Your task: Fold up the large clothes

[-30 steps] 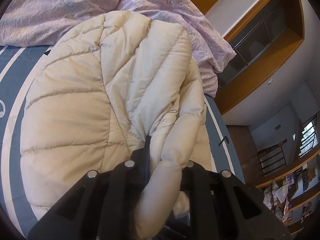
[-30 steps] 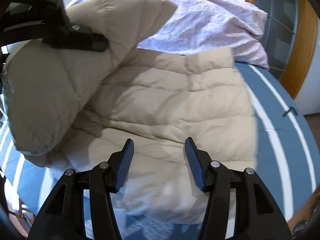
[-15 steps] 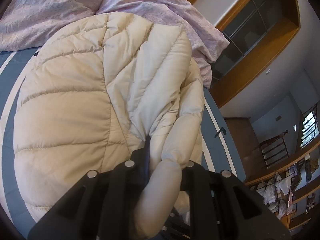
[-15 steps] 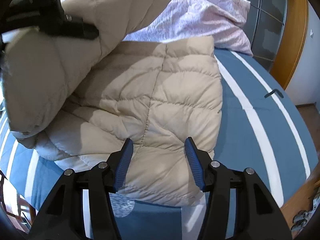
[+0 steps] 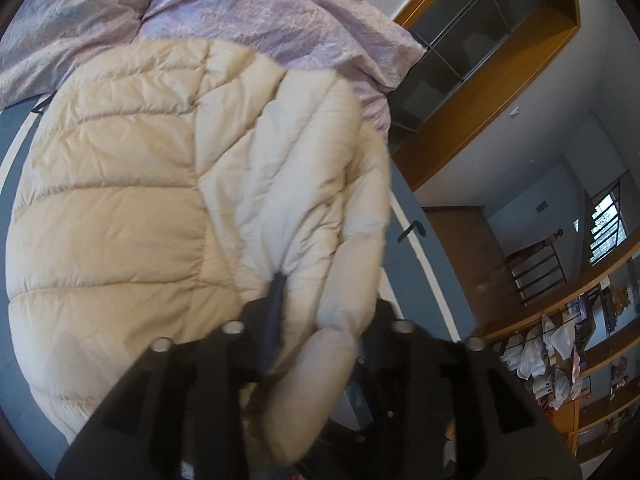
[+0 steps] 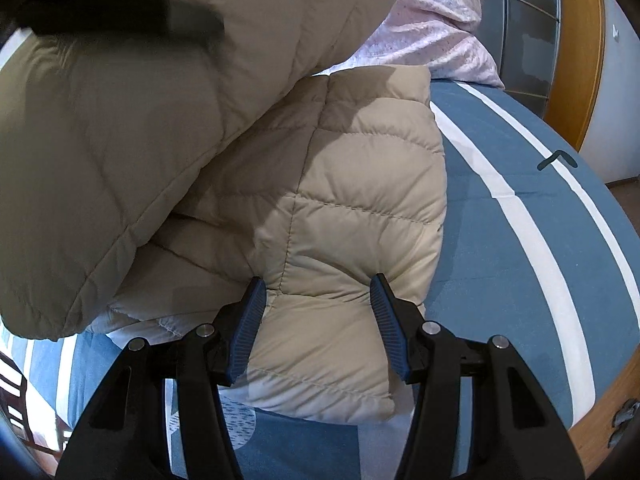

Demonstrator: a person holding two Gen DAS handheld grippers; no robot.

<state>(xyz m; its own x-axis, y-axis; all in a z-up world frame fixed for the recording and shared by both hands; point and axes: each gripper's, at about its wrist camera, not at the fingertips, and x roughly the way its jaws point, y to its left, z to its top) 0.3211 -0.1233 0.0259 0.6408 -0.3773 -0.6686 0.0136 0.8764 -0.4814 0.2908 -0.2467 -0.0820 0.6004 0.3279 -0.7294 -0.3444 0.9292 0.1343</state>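
Observation:
A cream quilted puffer jacket [image 5: 120,220] lies on the bed, with one side lifted and folded over. My left gripper [image 5: 328,296] holds that raised fold up. Its jaws are opening, and the puffy fold still hangs between them, hiding the right finger. In the right wrist view the same lifted flap [image 6: 140,140] hangs at upper left, under the blurred left gripper [image 6: 120,12]. My right gripper [image 6: 316,284] stands open astride the jacket's near corner [image 6: 340,340]. Its blue fingertips [image 6: 252,304] dent the padding.
The bed has a blue sheet with white stripes [image 6: 520,240], bare to the right of the jacket. A crumpled lilac duvet [image 5: 260,12] lies at the head. A wooden cabinet with glass doors [image 5: 480,60] stands beyond, and cluttered shelves [image 5: 560,344] are at the far right.
The left jaws have widened around the fold, and the lifted flap has swung further over the jacket. The right gripper has come down onto the near corner, its tips now sunk in the padding.

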